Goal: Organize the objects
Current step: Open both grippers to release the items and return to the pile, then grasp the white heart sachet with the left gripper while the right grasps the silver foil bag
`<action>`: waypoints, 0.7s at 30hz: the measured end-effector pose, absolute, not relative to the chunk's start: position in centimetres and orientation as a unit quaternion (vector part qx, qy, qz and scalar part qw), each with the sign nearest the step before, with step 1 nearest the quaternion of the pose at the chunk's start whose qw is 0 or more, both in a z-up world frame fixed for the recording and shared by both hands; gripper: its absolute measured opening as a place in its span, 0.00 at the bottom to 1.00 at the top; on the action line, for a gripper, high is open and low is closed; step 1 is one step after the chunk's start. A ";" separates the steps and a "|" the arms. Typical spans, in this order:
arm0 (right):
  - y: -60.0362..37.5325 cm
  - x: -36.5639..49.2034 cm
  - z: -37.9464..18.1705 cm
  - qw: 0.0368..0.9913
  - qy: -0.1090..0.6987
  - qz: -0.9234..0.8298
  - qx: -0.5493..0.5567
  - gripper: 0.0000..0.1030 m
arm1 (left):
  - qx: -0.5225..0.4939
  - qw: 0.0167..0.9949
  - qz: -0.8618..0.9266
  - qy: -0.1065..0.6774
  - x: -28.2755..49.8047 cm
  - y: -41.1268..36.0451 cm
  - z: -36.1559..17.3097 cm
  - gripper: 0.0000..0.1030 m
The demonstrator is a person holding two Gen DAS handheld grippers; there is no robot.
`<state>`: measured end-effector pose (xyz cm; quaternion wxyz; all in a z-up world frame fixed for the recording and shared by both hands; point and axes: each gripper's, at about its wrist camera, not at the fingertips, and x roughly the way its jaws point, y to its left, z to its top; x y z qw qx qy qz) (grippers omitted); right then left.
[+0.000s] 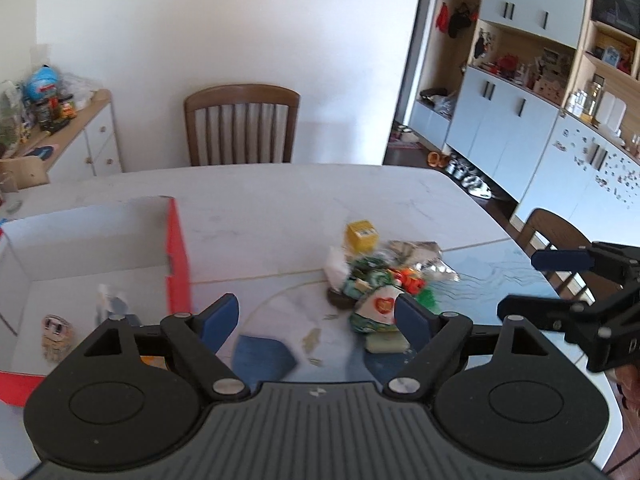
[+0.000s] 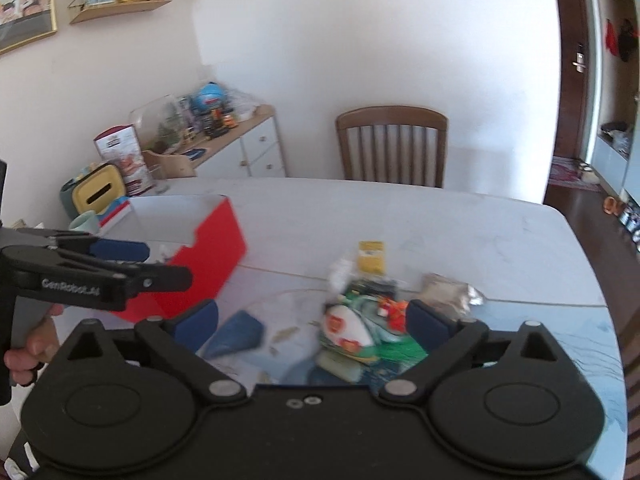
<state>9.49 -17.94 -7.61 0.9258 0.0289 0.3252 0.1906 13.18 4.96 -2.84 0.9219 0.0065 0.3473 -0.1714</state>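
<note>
A: The heap of packets (image 1: 376, 280) is motion-blurred; can you read any labels?
B: No. The box (image 1: 176, 256) is cut off at the left edge, its contents smeared too.

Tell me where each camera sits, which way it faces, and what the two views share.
Left wrist: on the left gripper, angled down across the marble table at the snack pile, the red-and-white box on its left; its own open jaws and the right gripper show.
Right wrist: on the right gripper, facing the same pile; its open jaws, the left gripper and a hand show.
Shared: table, box, pile, blue packet, wooden chair, sideboard.
</note>
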 end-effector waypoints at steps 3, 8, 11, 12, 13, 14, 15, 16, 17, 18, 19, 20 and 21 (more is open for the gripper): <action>-19.6 9.6 -8.3 0.929 0.326 0.175 0.032 0.99 | 0.015 0.920 -0.179 0.349 13.3 3.7 -3.9 0.83; -21.7 10.3 -9.9 0.928 0.341 0.148 0.034 0.99 | 0.031 0.918 -0.182 0.351 13.6 1.7 -5.7 0.83; -23.0 10.9 -10.9 0.927 0.349 0.131 0.037 0.99 | 0.048 0.916 -0.186 0.352 13.9 0.5 -6.8 0.83; -23.4 11.2 -11.2 0.927 0.352 0.126 0.039 0.99 | 0.053 0.916 -0.188 0.351 14.1 0.1 -7.1 0.83; -23.9 11.5 -11.6 0.926 0.355 0.121 0.041 0.99 | 0.058 0.915 -0.189 0.352 14.2 -0.3 -7.5 0.83; -24.2 11.9 -11.9 0.926 0.358 0.114 0.042 0.99 | 0.061 0.914 -0.190 0.353 14.4 -0.7 -7.7 0.83; -24.6 12.3 -12.2 0.925 0.361 0.107 0.044 0.99 | 0.063 0.913 -0.193 0.354 14.7 -1.2 -8.1 0.83; -24.9 12.6 -12.5 0.925 0.363 0.104 0.046 0.99 | 0.066 0.912 -0.194 0.354 14.9 -1.7 -8.4 0.83; -25.3 13.0 -12.8 0.924 0.366 0.100 0.047 0.99 | 0.070 0.912 -0.195 0.355 15.1 -2.2 -8.6 0.83; -25.4 13.3 -13.0 0.923 0.368 0.097 0.048 0.99 | 0.073 0.911 -0.196 0.356 15.4 -2.6 -8.9 0.83; -25.6 13.8 -13.3 0.923 0.370 0.096 0.048 0.99 | 0.075 0.910 -0.197 0.357 15.7 -2.9 -9.2 0.83; -25.8 14.2 -13.5 0.922 0.372 0.094 0.048 0.99 | 0.077 0.909 -0.199 0.359 16.1 -3.5 -9.5 0.83; -25.9 14.7 -13.7 0.922 0.373 0.091 0.046 0.99 | 0.079 0.908 -0.199 0.361 16.4 -3.8 -9.8 0.83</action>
